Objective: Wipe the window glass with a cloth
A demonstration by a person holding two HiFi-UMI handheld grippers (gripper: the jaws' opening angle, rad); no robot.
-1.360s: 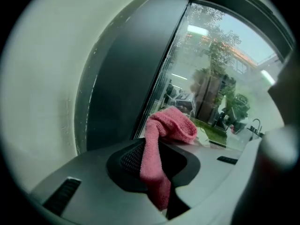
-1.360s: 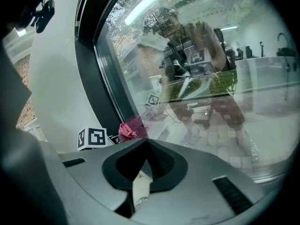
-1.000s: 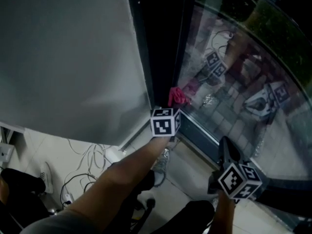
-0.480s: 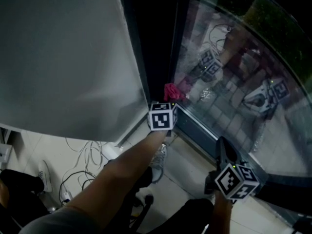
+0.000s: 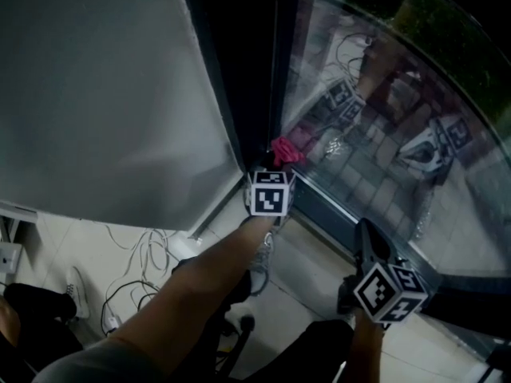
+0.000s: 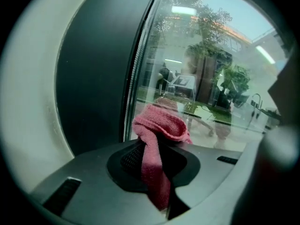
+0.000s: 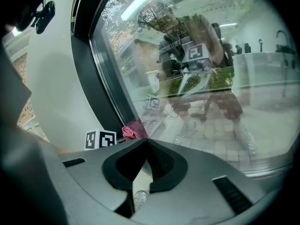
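Two grippers are in view, but only one is working. The left gripper (image 5: 276,172) has its fingers (image 6: 127,157) clamped on a pink cloth (image 6: 158,125). The cloth bunches out past the tips and appears to press against the window glass (image 5: 383,126) at the pane's left edge, just beside the dark upright frame (image 5: 239,70). The right gripper (image 5: 369,247) hangs lower and to the right, apart from the glass, its fingers (image 7: 123,164) closed tip to tip with nothing between them.

The step in hand looks like the wiping stroke itself, low in the pane's left corner. Specks show on the glass higher up, so the job seems far from done. The next move likely calls for dragging the cloth up or across the pane under steady pressure, with the bunched end held against the glass.

Room is tight on the left, where the frame and the pale blind (image 5: 104,94) stop travel, and below, where the bottom rail (image 5: 327,214) runs. Open glass lies upward and to the right. The right gripper sits near that path and may need to give way.
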